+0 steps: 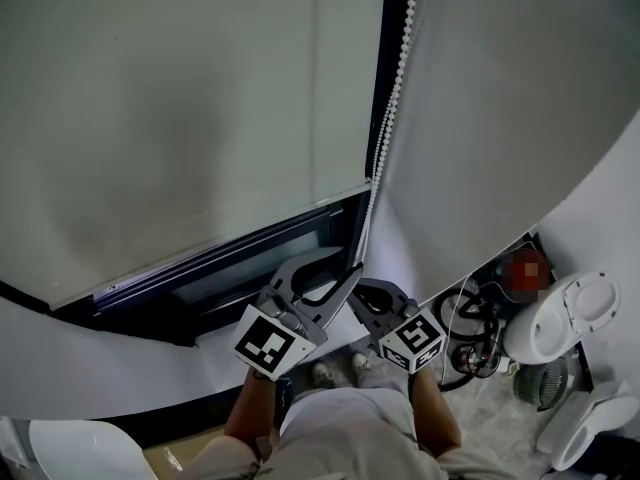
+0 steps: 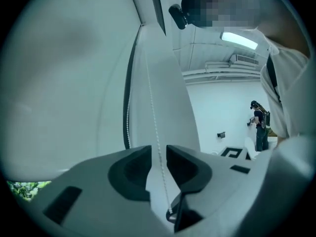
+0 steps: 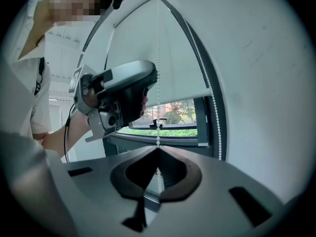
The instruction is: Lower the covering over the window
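Left tool and right tool meet at the bead chain beside a blind that hangs most of the way down.

At the left, the blind covers nearly all of the window, leaving a dark strip bare under its bottom rail. In the right gripper view, green trees show through that strip. The left tool's jaws stand a narrow way apart, and the chain runs down through the gap between them. Just to its right, the right tool's jaw tips are pressed together on the same chain, pinching it. Further right is a white wall, with a tangle of cables on the floor below it.
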